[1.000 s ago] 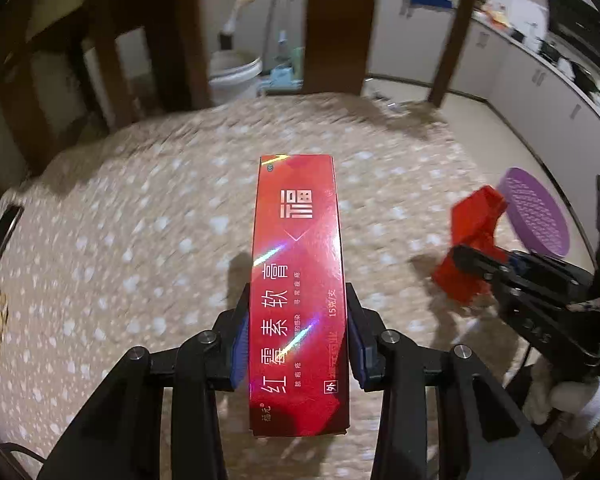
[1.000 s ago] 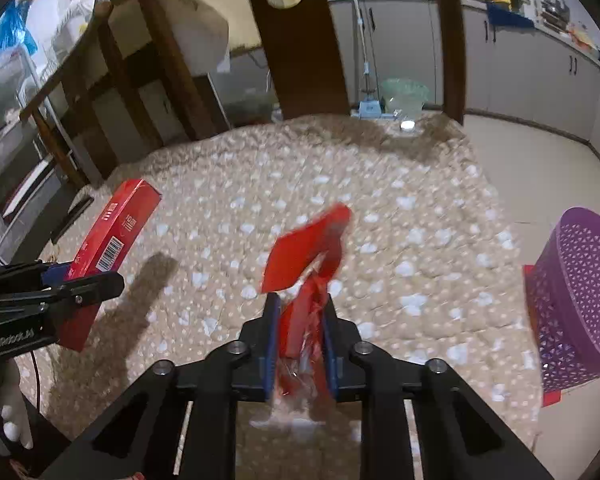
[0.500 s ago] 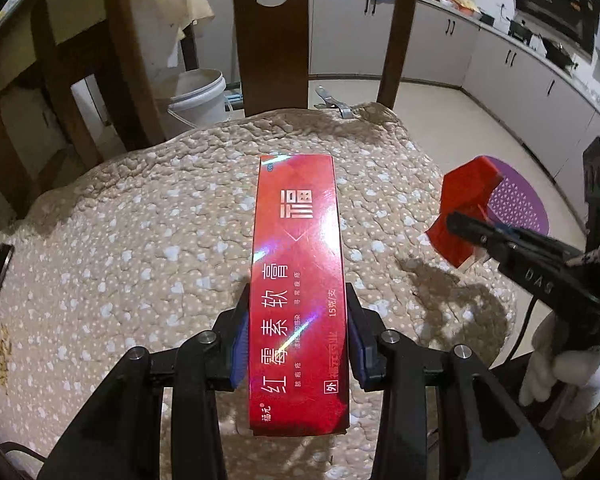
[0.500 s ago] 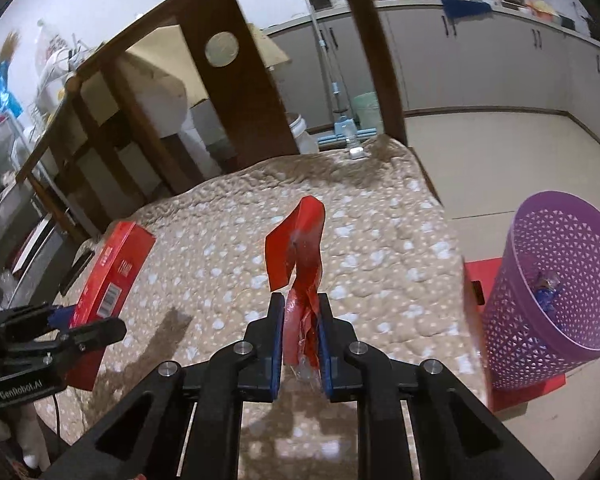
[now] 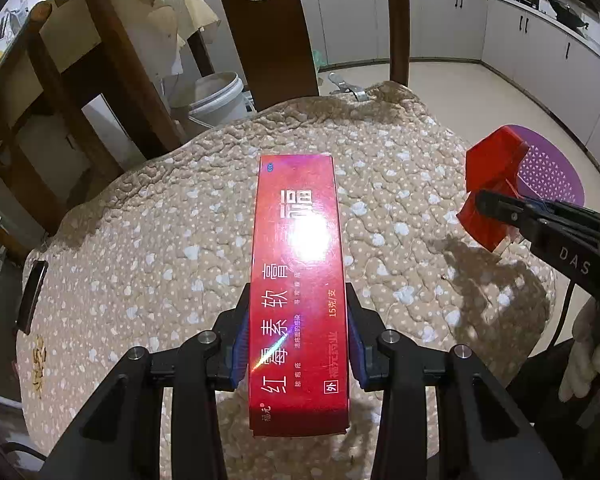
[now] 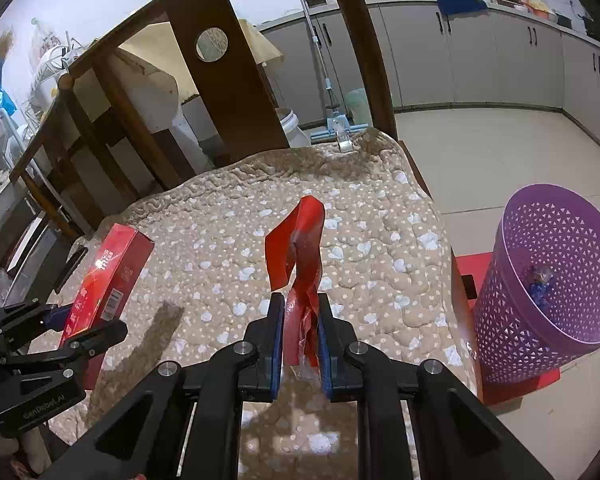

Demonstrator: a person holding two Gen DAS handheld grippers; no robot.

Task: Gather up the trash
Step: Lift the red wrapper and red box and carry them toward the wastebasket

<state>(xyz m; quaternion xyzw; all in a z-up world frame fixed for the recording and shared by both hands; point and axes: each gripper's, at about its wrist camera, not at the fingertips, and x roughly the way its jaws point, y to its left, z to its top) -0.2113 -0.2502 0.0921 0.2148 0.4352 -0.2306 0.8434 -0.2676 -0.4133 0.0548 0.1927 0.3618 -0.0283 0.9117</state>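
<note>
Two pieces of trash were held above a quilted table cover point(image 5: 148, 240), neither yet binned. A long red box point(image 5: 298, 280) was pinched near its lower end by the left gripper point(image 5: 298, 344), while a crumpled red wrapper point(image 6: 300, 264) was clamped between the tightly closed pads of the right gripper point(image 6: 299, 340). A purple basket point(image 6: 548, 288), seen on the floor beside the table with some scrap already inside, was judged the destination; both drops remained to be made.
</note>
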